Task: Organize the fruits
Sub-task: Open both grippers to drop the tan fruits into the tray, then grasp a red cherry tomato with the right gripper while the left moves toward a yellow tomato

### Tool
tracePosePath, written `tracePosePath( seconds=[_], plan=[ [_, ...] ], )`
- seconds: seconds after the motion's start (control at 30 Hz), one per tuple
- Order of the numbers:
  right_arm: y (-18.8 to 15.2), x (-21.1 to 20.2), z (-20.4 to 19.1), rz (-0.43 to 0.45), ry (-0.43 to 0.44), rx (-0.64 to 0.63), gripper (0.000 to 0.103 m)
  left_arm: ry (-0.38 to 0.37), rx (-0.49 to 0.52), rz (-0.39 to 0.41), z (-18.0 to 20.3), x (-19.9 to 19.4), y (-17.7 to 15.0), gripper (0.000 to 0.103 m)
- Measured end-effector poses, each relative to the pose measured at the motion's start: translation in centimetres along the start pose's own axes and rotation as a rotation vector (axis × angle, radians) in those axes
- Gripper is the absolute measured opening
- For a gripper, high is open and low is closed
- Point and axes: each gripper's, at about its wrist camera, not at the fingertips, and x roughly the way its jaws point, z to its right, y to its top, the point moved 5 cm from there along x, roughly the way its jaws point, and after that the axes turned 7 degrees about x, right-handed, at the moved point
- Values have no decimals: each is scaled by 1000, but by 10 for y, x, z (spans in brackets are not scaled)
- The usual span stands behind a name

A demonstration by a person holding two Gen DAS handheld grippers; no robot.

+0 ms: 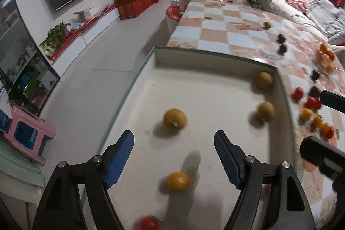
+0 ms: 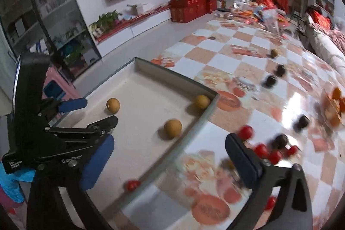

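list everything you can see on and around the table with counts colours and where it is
tray: 1, white with a glass-like rim, at the table's near corner
brown round fruits: 3, tan, in the tray, two near its right wall
orange fruit: 1, orange, in the tray below the left gripper
red fruit in tray: 1, red, by the tray's near rim
small red fruits: several, red, on the tablecloth right of the tray
dark fruits: about five, near black, scattered on the tablecloth
oranges: a small pile, orange, far right of the table
tablecloth: 1, orange and white checks
red boxes: a stack, by the wall
left gripper: jaws open, empty
right gripper: jaws open, empty
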Motion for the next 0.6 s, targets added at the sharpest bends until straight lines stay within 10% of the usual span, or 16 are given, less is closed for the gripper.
tracePosePath(
  seconds=[0.6],
  plan=[
    [-86,-51,140,-51,-262,214,103,-180,174,134,130,-83,-14,78]
  ],
)
